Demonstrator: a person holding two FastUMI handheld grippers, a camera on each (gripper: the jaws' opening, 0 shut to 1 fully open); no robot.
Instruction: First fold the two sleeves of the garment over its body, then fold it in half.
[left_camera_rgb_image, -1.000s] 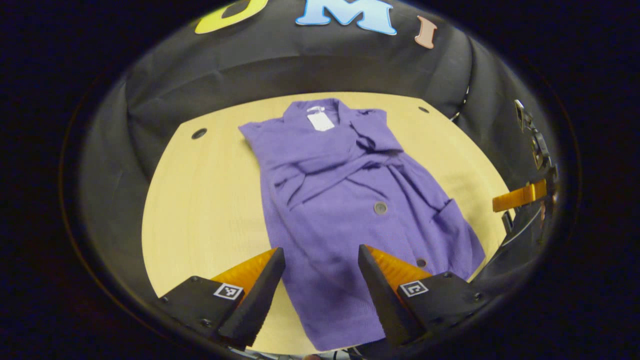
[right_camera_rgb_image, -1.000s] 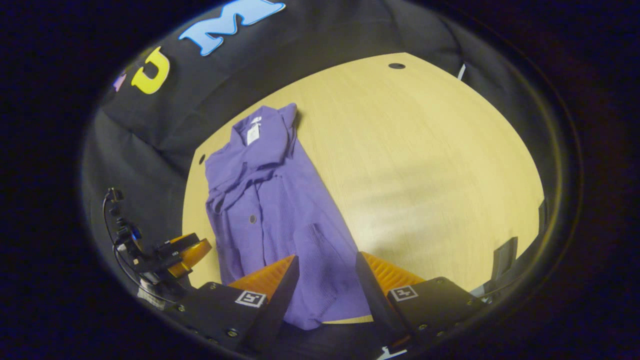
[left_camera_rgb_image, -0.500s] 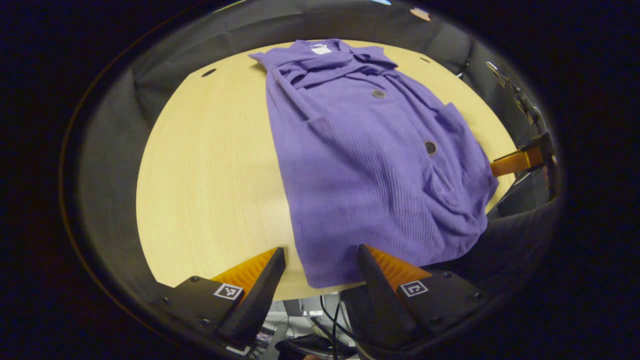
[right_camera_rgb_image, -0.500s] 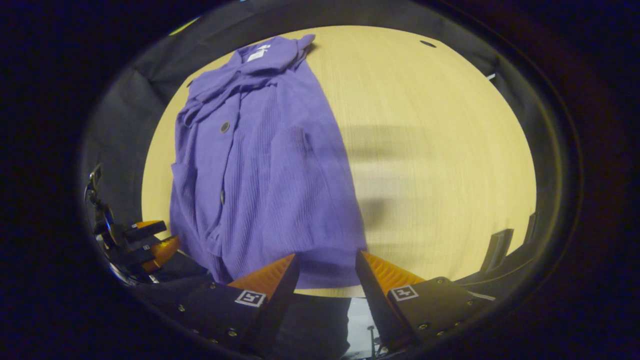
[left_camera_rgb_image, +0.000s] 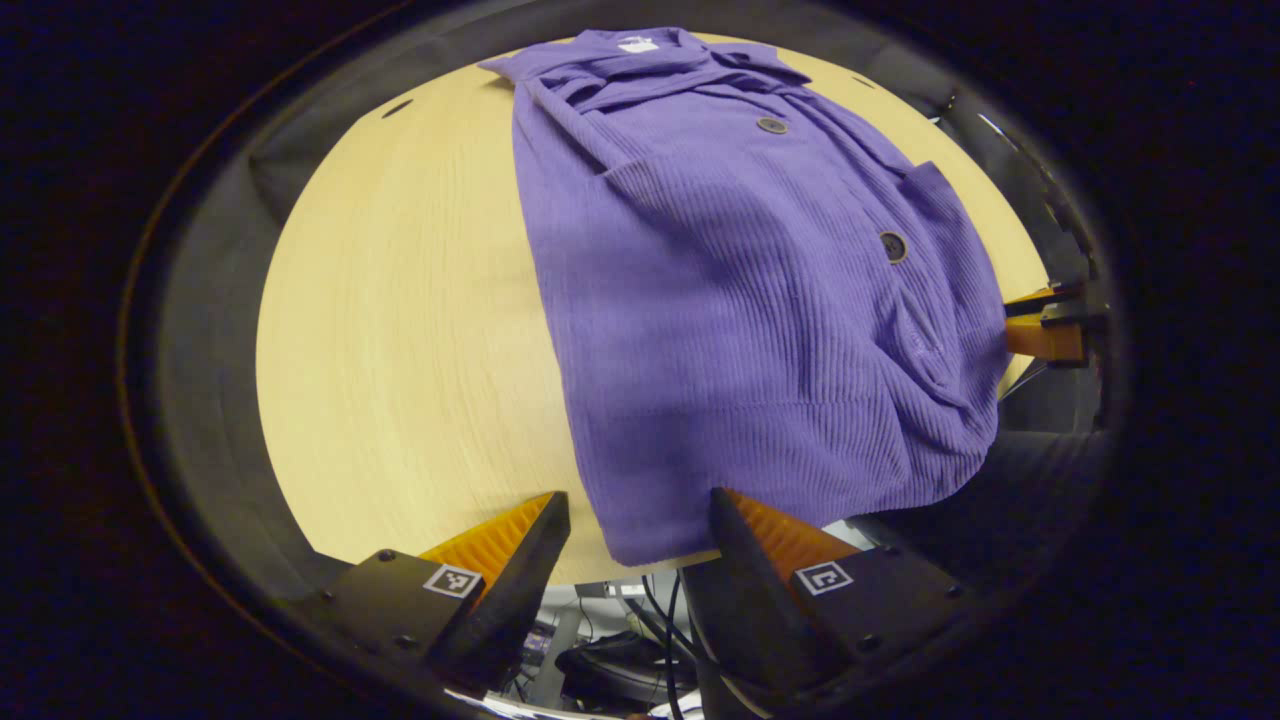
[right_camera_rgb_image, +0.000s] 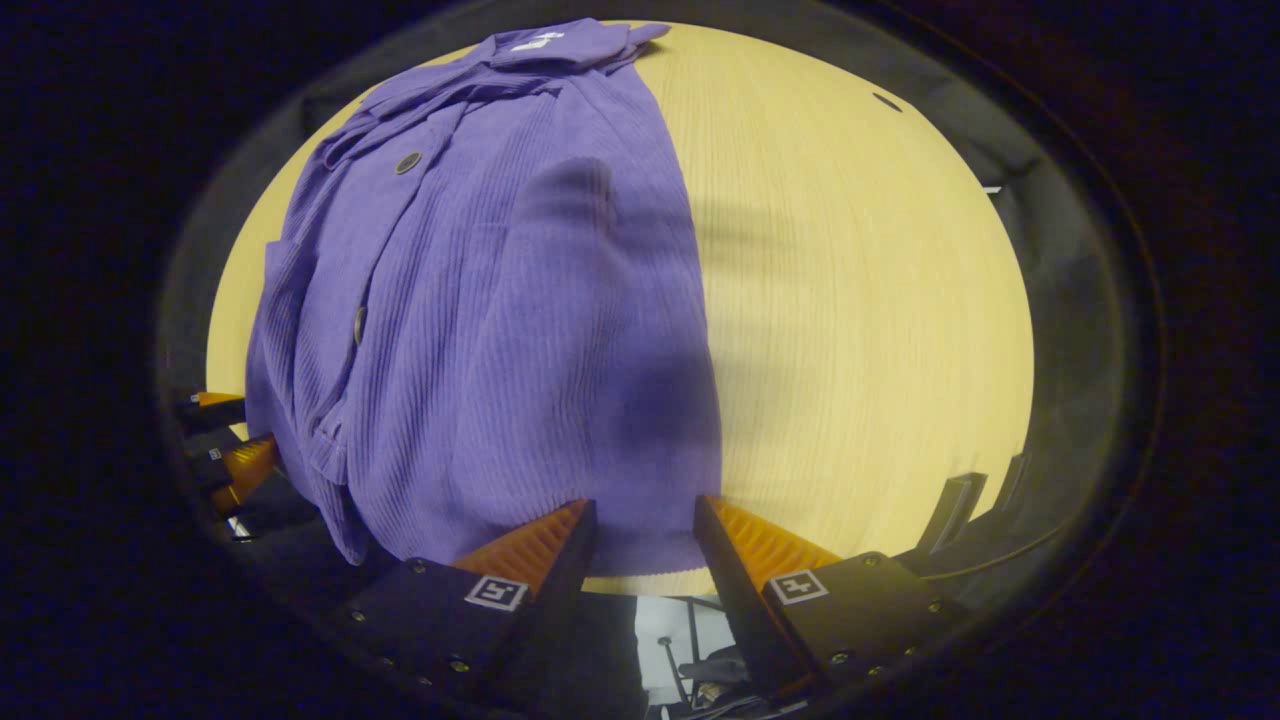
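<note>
A purple ribbed cardigan lies flat on the wooden table, collar and white label at the far end, both sleeves crossed over its chest. My left gripper is open, low at the near table edge, its fingers on either side of the hem's left corner. In the right gripper view the cardigan covers the table's left half. My right gripper is open too, astride the hem's right corner. Each gripper shows at the side in the other's view: right gripper, left gripper.
Small cable holes sit in the tabletop. Below the near table edge are cables and dark gear. A black bracket stands off the table's right side. Bare wood lies on both sides of the cardigan.
Both grippers have dropped and drawn in toward the near hem, so the cardigan looks much larger. Their fingers have stayed open. The cardigan has not moved.
</note>
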